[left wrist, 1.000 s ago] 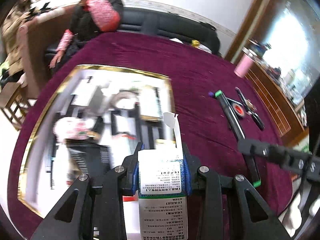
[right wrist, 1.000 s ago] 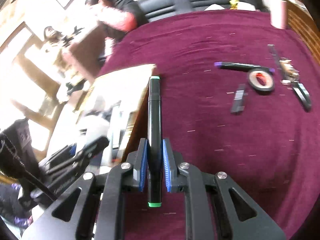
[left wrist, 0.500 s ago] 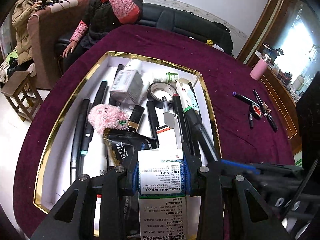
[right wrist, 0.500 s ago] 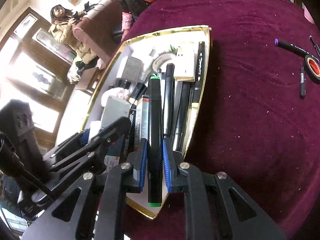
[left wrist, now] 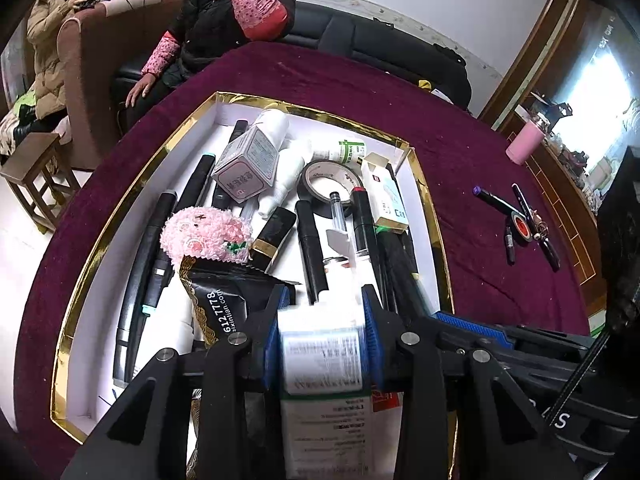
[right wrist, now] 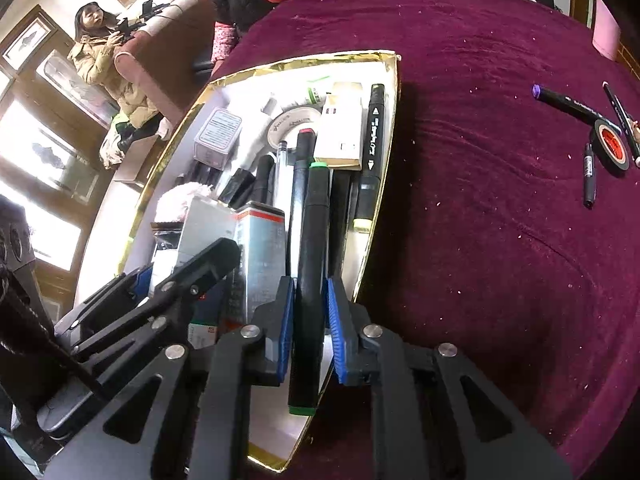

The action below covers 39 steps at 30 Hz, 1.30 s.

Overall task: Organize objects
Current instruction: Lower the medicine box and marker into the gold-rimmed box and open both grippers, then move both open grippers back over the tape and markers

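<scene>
Both grippers have dropped closer over the gold-rimmed tray (left wrist: 426, 196) since a second ago. Left gripper (left wrist: 322, 344) fingers clamp a white medicine box (left wrist: 320, 356) above the tray's near end. Right gripper (right wrist: 308, 320) fingers pinch a green-capped black marker (right wrist: 314, 248) just inside the tray's right rim.
</scene>
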Available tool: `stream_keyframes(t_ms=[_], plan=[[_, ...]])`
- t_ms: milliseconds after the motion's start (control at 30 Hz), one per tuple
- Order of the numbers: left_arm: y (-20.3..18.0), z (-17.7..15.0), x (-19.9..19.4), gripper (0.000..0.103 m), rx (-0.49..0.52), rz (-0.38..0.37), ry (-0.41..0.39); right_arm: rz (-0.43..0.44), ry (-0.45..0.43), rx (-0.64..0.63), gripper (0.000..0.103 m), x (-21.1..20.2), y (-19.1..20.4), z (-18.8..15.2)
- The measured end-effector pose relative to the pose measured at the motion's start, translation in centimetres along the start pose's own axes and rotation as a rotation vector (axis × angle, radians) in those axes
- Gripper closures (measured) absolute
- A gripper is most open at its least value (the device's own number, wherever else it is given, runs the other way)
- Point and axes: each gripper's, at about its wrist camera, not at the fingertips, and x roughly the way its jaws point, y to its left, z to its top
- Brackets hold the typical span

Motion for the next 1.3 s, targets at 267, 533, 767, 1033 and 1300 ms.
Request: stream_keyframes(t_ms=[267,533,767,1033,1300], plan=[[0.7,0.4,-0.9,0.053,-0.048,-0.073,-0.026,0.008,-0.023,-0.005,0.085,-0.5,-0.1,0.3],[-0.4,0.8,-4.3,0.036,-0.011,-0.062,-0.187,-0.029,-0.184,-0.046,0.06,-4.5,-0.6,-0.2],[-3.8,0.7,-7.8,0.001,0.071,0.063,-0.387,-0.138,-0.366,-0.086,0.052,-9.4,-1.8,-1.3],[-8.8,1.2,-5.6,0.001,0.193,0.008,-0.264,-0.304,-0.538,-0.114,0.039,-13.9,-4.2,-2.4],[-15.1,0.8,-3.1,0.002,0.315,0.001,-0.198,-0.372,-0.558,-0.036,0.034,-16.0,-10.0,-2.4]])
